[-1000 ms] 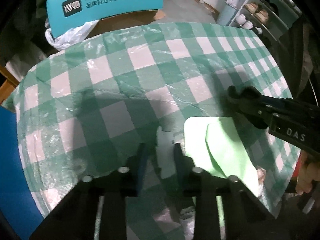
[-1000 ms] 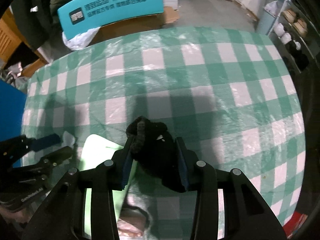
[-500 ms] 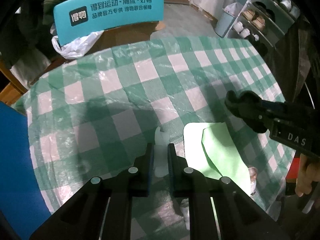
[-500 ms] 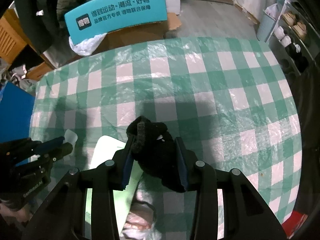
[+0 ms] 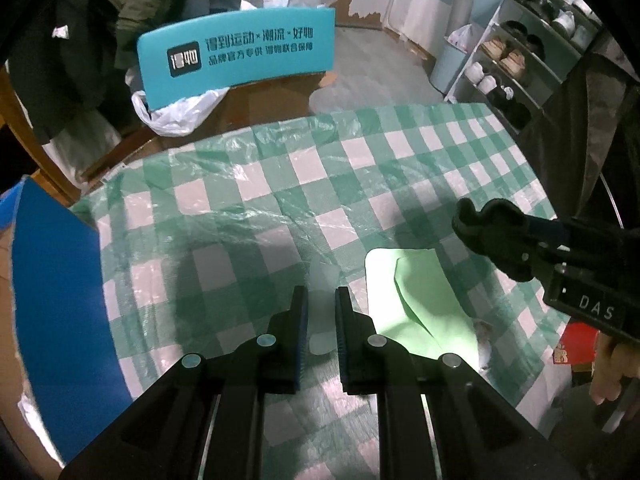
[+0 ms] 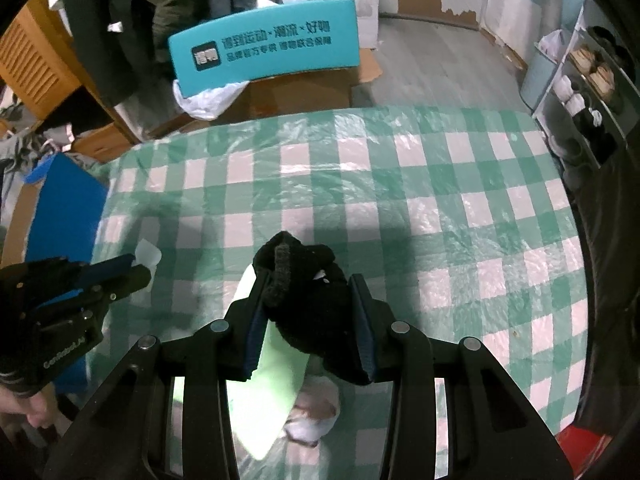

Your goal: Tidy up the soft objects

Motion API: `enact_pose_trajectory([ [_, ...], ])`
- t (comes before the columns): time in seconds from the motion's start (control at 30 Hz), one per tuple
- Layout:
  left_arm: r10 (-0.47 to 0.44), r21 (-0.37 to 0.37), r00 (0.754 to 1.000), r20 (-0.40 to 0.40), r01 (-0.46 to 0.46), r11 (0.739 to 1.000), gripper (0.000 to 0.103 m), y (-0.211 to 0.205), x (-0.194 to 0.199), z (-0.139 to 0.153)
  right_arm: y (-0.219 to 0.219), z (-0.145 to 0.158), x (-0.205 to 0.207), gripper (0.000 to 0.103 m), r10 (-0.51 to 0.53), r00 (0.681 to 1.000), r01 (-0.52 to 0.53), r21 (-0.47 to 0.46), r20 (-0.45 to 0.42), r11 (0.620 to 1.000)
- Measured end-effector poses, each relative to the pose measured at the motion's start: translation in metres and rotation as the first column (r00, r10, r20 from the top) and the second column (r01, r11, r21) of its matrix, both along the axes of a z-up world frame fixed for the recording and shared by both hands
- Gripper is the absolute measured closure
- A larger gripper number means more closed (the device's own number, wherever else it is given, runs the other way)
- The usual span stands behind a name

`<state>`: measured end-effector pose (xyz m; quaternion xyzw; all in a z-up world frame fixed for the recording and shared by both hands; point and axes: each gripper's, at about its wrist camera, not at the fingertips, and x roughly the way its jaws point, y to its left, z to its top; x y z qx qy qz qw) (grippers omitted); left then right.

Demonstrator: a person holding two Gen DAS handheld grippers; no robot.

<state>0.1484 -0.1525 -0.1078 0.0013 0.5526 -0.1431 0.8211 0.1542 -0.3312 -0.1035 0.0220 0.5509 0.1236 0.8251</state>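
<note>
Your left gripper (image 5: 322, 300) pinches a thin white film (image 5: 320, 308) above the checked tablecloth (image 5: 248, 216); your right gripper (image 6: 308, 300) clamps a black knit glove (image 6: 308, 292). The slippery film may slide out.

A glossy, crinkled clear plastic film covers the green-and-white checked cloth on my worktop (image 6: 440, 184), catching the light in wrinkled streaks. My right gripper (image 6: 310, 312), matt black plastic with dull silver screw heads, has its jaws pressed on a fuzzy black knit cloth (image 6: 308, 296), rough and light-absorbing. My left gripper (image 5: 321, 328), same matt black with blue pads, pinches a thin, translucent white sheet (image 5: 322, 280), smooth and limp. Below lies a smooth pale green sheet (image 5: 424, 300), matt like paper. Behind stands a satin teal printed board (image 5: 240, 56).
</note>
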Motion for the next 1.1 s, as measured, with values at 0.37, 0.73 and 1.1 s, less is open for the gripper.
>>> enact_pose_trajectory([
  [0.37, 0.024, -0.005, 0.999, 0.048, -0.024, 1.000, 0.090, 0.019, -0.021, 0.031, 0.017, 0.033, -0.024, 0.065, 0.045, 0.998, -0.045, 0.005, 0.039, 0.999],
  [0.73, 0.077, -0.014, 0.995, 0.067, -0.076, 0.997, 0.090, 0.049, -0.044, 0.052, 0.045, 0.067, -0.043, 0.065, 0.103, 0.990, -0.105, 0.016, 0.100, 0.994],
  [1.1, 0.101, -0.045, 0.990, 0.101, -0.097, 0.994, 0.090, 0.080, -0.068, 0.080, 0.084, 0.087, -0.063, 0.065, 0.191, 0.973, -0.198, 0.041, 0.131, 0.979],
])
